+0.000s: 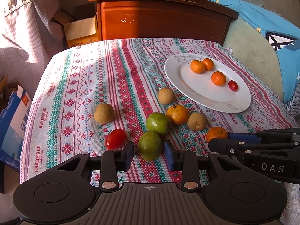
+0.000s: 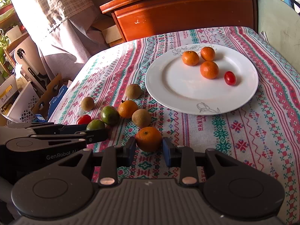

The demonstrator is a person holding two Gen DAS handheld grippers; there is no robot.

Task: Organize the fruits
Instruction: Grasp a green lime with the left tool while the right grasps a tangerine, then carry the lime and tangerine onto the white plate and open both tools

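Note:
A white plate (image 1: 196, 91) (image 2: 168, 86) holds three small oranges and a cherry tomato (image 2: 230, 78). Loose fruit lies on the patterned cloth: brown longans (image 1: 103, 113), green plums, oranges and a red tomato (image 1: 115, 138). My left gripper (image 1: 149, 154) is open, its pads on either side of a green plum (image 1: 150, 145), with small gaps. My right gripper (image 2: 149, 150) has its blue pads right against the sides of an orange (image 2: 148, 138) resting on the cloth; the same gripper shows in the left wrist view (image 1: 219, 140).
A second green plum (image 1: 158, 123), an orange (image 1: 177, 114) and two longans (image 1: 196, 121) cluster just beyond the grippers. A wooden cabinet (image 1: 161, 18) stands behind the table. Cardboard boxes (image 1: 82, 30) and curtains are at the left.

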